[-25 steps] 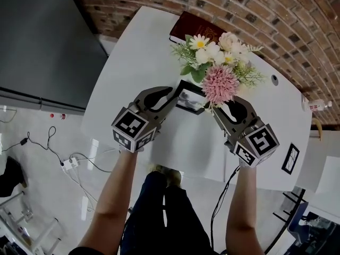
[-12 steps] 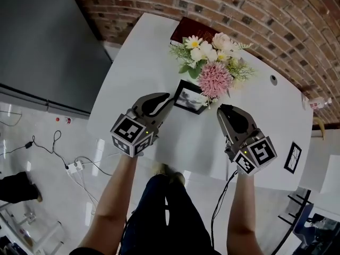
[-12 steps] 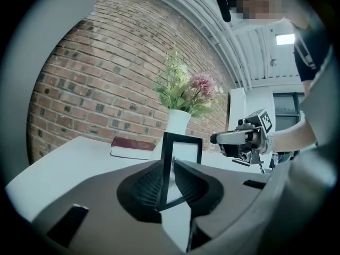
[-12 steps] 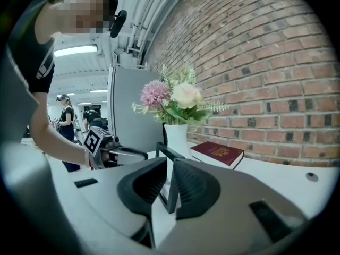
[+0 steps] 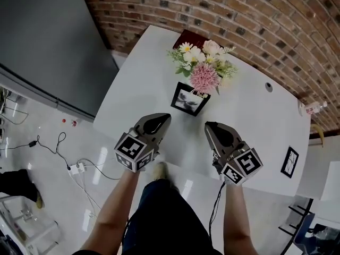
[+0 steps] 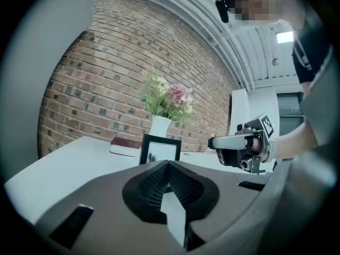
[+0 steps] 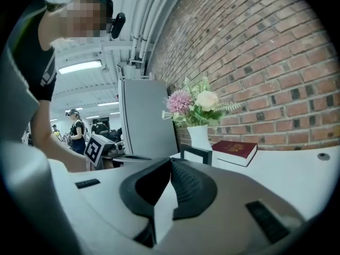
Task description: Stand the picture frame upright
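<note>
Table: white, set against a brick wall; it carries everything below.
Left forearm: bare, it reaches from the lower edge of the head view up to the near table edge.
Right forearm: bare, roughly alongside the left one, well apart from it.
Left gripper: close to level and aimed at the wall. Its claw is pressed together with nothing between the ribbed pads, as the left gripper view shows.
Right gripper: tipped slightly down. Its claw is likewise pressed together and empty.
Bouquet: pink and white flowers in a white vase, just behind the frame.
Picture frame: black-edged, upright on the table in front of the vase, apart from both grippers and facing them.
Book: dark red, flat by the wall behind the bouquet.
Change, grippers: a second ago both stood at the frame's sides with their claws spread. Both have since drawn back towards the person, and their claws have just been closing on nothing.
Change, frame: it stays upright in the same spot on its own.
</note>
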Motion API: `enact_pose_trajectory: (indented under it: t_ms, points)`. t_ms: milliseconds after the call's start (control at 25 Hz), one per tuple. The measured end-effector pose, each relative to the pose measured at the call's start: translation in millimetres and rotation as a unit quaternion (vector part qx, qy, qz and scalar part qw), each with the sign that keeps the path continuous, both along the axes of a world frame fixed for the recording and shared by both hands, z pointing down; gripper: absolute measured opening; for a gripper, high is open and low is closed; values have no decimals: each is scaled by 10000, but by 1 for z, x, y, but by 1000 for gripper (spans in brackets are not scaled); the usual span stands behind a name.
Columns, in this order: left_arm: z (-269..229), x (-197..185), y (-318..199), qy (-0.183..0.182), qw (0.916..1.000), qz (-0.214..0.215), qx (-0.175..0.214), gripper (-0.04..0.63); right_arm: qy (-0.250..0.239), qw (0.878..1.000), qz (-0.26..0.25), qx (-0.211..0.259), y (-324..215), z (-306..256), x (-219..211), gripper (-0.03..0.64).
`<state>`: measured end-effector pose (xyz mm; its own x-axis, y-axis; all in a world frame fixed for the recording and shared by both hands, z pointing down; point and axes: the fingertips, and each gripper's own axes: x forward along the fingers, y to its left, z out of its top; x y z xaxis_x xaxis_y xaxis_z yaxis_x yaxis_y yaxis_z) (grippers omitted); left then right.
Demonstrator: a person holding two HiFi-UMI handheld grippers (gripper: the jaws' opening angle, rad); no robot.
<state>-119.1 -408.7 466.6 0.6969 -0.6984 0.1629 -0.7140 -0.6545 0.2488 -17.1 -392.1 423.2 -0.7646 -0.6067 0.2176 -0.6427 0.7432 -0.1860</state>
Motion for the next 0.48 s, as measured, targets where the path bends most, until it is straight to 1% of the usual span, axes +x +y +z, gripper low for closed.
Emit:
enact_pose_trajectory:
  t_ms: [320, 480]
  points:
    - [-31, 10, 58, 160, 9994, -254, 156, 2, -200, 9997, -142, 18, 56, -15, 6, 5]
    - [-47, 10, 86, 190, 9987, -396, 239, 2, -243, 9995, -154, 98, 80, -26, 11, 5]
